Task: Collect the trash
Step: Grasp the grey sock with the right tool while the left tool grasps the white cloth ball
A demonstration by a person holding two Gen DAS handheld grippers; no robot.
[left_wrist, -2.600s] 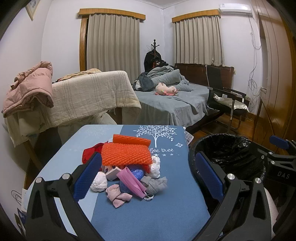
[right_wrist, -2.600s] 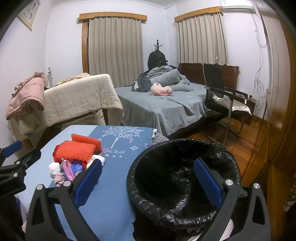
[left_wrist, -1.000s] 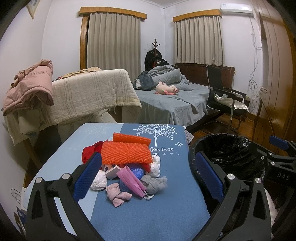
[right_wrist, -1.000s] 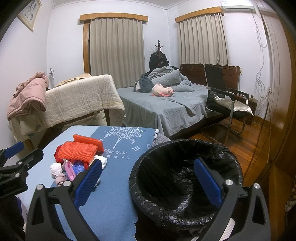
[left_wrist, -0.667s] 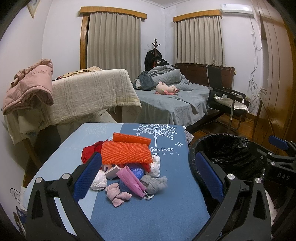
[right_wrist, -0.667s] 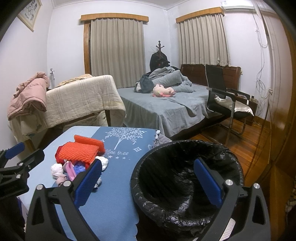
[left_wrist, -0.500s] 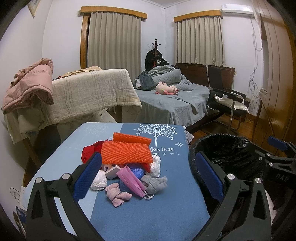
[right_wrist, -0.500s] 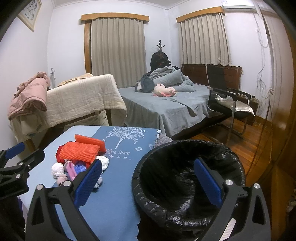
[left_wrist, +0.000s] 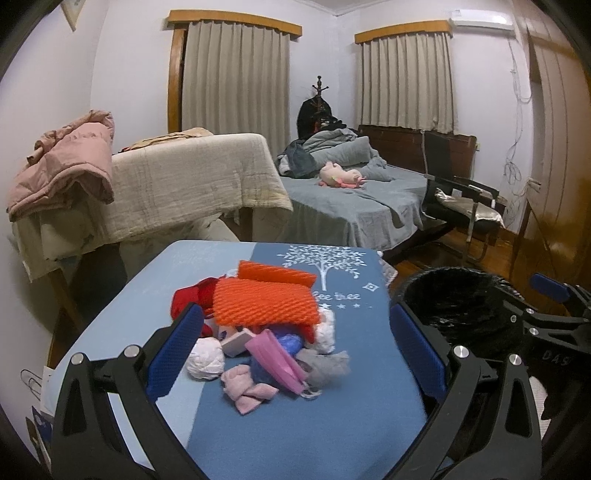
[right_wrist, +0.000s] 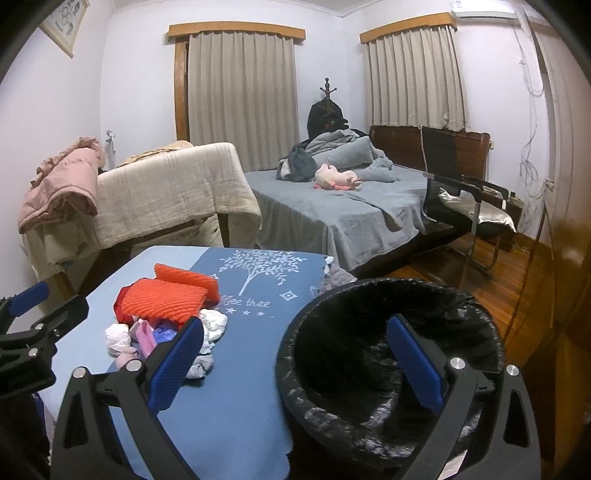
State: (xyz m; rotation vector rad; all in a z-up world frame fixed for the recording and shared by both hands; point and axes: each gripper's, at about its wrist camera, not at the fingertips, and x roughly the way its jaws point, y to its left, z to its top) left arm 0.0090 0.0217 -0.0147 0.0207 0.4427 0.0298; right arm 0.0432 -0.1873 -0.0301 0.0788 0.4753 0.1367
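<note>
While both claws gape empty, left claw frames trash pile, right claw bin.

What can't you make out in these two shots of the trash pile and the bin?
- Bin bottom, right wrist view: dark liner folds hide whether anything is inside.
- Lower items in the trash pile, left wrist view: covered by the orange foam net.
- Bin's near side, left wrist view: blocked by the right gripper.
- Wall picture, right wrist view: cut off by the frame edge.
</note>
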